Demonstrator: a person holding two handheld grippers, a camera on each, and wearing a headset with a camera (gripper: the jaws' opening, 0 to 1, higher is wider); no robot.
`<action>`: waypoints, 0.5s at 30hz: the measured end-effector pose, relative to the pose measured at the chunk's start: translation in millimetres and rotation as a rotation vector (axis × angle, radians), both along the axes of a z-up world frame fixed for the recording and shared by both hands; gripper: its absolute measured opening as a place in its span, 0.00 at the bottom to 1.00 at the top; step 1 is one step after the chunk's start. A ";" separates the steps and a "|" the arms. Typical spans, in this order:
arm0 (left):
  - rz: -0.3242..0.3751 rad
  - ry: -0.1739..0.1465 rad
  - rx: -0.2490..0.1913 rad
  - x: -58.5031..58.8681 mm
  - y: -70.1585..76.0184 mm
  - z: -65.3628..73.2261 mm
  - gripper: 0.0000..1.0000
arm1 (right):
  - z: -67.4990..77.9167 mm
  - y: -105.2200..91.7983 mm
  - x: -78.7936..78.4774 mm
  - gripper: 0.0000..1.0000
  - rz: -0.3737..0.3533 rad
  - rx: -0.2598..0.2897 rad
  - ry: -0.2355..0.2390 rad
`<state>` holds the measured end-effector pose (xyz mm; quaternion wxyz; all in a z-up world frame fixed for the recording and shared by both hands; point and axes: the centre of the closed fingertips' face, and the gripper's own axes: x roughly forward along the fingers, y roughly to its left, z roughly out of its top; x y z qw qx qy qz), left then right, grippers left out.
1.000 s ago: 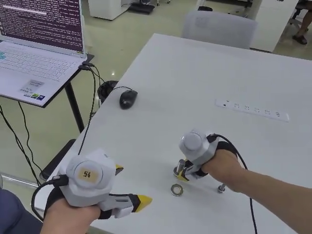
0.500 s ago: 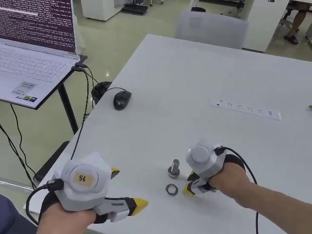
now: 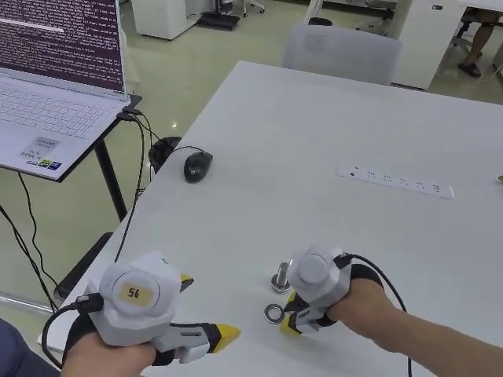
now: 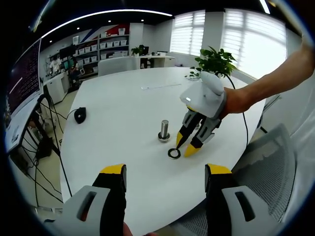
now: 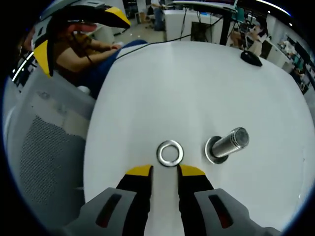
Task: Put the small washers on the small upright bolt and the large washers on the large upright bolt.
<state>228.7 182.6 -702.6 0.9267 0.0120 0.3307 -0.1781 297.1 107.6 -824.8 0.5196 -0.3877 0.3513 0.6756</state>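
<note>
A large steel bolt (image 3: 281,276) stands upright near the table's front edge, with a washer (image 5: 212,151) around its base. A loose large washer (image 3: 273,313) lies flat just in front of it. My right gripper (image 3: 288,318) points down at the table. Its yellow tips stand narrowly open right beside the loose washer (image 5: 170,153), with nothing between them. In the left gripper view the right gripper (image 4: 184,147) nearly touches that washer (image 4: 173,153), and the bolt (image 4: 164,130) stands behind. My left gripper (image 3: 204,308) hovers at the front left, wide open with nothing in it.
A black mouse (image 3: 196,166) with its cable lies at the table's left edge. A white power strip (image 3: 395,181) lies further back on the right. A laptop (image 3: 47,118) on a stand sits off the left side, and a grey chair (image 3: 342,51) stands at the far end.
My right gripper has left the bolt and come toward me, down to the loose washer. The left gripper has barely moved. The head camera has shifted a little.
</note>
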 end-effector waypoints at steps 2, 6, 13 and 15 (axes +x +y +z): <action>0.001 0.000 0.001 -0.5 0.5 -0.3 0.64 | -0.5 2.8 -6.9 0.21 0.028 0.003 0.008; 0.008 0.001 -0.001 -2.0 2.6 -1.1 0.64 | -1.3 7.8 -9.6 0.21 0.093 0.008 -0.029; 0.019 0.003 -0.001 -5.4 6.4 -1.4 0.64 | -0.9 19.6 -6.2 0.25 0.188 0.009 -0.082; 0.022 0.002 -0.001 -5.6 7.6 -1.2 0.64 | -0.1 22.9 -4.6 0.28 0.214 0.007 -0.100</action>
